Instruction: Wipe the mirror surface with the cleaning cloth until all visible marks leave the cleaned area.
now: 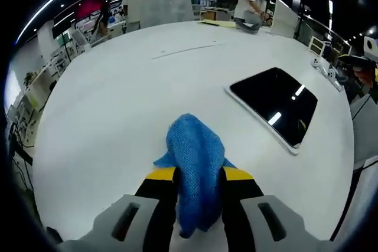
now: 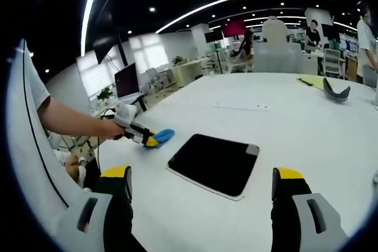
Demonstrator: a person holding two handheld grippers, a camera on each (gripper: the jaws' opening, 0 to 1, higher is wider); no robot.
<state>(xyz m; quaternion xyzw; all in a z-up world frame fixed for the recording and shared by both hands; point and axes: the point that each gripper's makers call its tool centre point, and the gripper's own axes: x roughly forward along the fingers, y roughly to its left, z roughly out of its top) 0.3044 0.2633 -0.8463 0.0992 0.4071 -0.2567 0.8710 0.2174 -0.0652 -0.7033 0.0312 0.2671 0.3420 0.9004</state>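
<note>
Right now the left claw (image 1: 199, 176) is clamped on a blue cleaning cloth (image 1: 196, 163), its yellow-tipped jaws pressed against the bunched fabric from both sides; the cloth bulges out ahead of the tips and hangs down between the jaws. In the left gripper view the cloth sits over the white worktop (image 1: 118, 104), apart from the mirror (image 1: 275, 104), which lies flat to the right with its dark glass reflecting ceiling lights. In the right gripper view the right claw (image 2: 201, 184) stands wide open with nothing between its jaws, hovering just short of the mirror's near edge. There the mirror shows as a dark rounded rectangle with a pale rim, and the left claw comes in from the left, held by a person's hand (image 2: 109, 128), the cloth just beside the mirror's left corner. Whether the cloth touches the worktop cannot be told. Several people stand at the far side of the room
</note>
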